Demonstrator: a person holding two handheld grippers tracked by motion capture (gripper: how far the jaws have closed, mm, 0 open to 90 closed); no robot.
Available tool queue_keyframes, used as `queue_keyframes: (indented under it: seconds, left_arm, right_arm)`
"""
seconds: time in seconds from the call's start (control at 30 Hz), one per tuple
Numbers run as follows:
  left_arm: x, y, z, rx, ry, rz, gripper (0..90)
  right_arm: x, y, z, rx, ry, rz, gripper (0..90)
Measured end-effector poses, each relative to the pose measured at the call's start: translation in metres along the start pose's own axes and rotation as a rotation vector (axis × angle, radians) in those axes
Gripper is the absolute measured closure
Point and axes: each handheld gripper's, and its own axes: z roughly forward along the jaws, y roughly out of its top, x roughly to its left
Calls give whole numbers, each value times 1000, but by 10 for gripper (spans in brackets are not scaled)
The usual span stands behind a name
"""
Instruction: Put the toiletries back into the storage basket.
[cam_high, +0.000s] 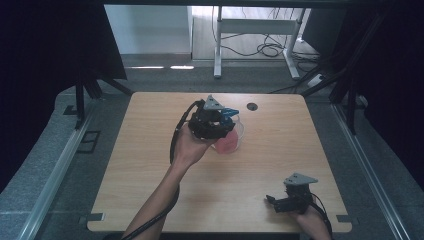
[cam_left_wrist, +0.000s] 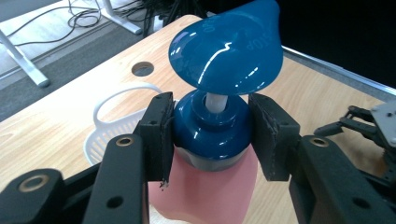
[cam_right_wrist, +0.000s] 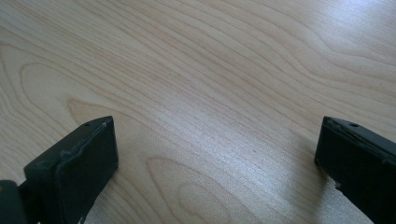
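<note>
Pads (cam_left_wrist: 161, 133) of the left gripper (cam_left_wrist: 212, 135) clamp the blue collar of the pump bottle (cam_left_wrist: 219, 121), just under its blue pump head; the pink body hangs below. Beside the bottle, a white basket (cam_left_wrist: 109, 126) rests on the table (cam_high: 150, 165). In the high view the bottle (cam_high: 227, 140) sits over the table's middle, at the basket. Right gripper (cam_high: 282, 202) waits near the front edge, jaws spread wide with bare wood between. Judgement: grasp is complete; whether the bottle is lifted clear cannot be told, and placement remains
</note>
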Motion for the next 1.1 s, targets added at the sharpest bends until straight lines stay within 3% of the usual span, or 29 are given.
queue_keyframes:
  seconds: [0.67,1.1]
  left_arm:
    - [15,30,19,-11,70,-22,532]
    - [21,35,39,-14,101,-34,532]
  right_arm:
    - [0,0,0,-1,0,3,0]
    - [0,0,0,0,0,0,0]
